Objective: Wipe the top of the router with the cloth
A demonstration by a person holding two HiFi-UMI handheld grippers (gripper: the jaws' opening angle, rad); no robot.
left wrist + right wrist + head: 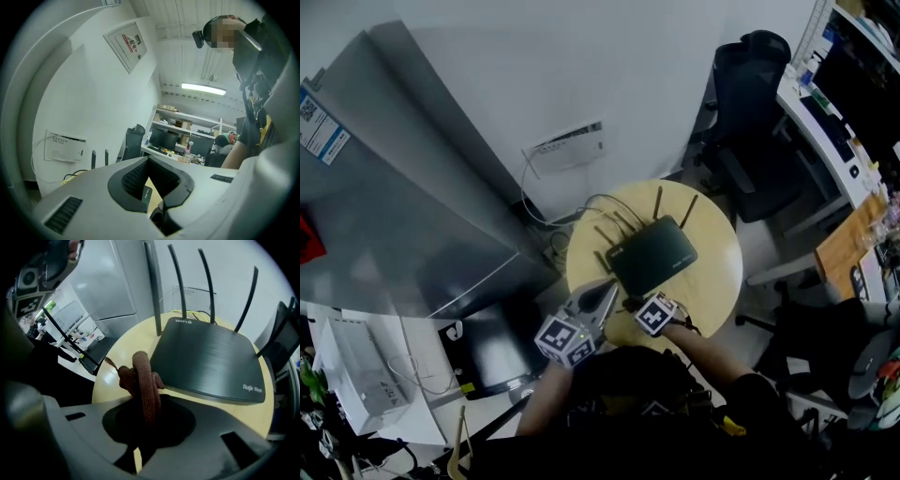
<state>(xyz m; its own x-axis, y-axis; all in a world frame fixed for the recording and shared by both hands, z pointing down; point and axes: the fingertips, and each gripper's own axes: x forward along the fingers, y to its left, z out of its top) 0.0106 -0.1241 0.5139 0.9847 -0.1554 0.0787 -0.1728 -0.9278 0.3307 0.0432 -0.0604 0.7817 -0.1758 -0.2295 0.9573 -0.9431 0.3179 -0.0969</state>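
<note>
Cloth (143,380): lower end lost in dark recess between right gripper (146,416) jaws; in head view too small to pick out. Router (206,364): in left gripper view only label sliver shows past left gripper (148,159) jaws, print unreadable, rest behind gripper body. Round table (138,341): far side hidden behind router. Wall panel (63,147): print too small to read.
</note>
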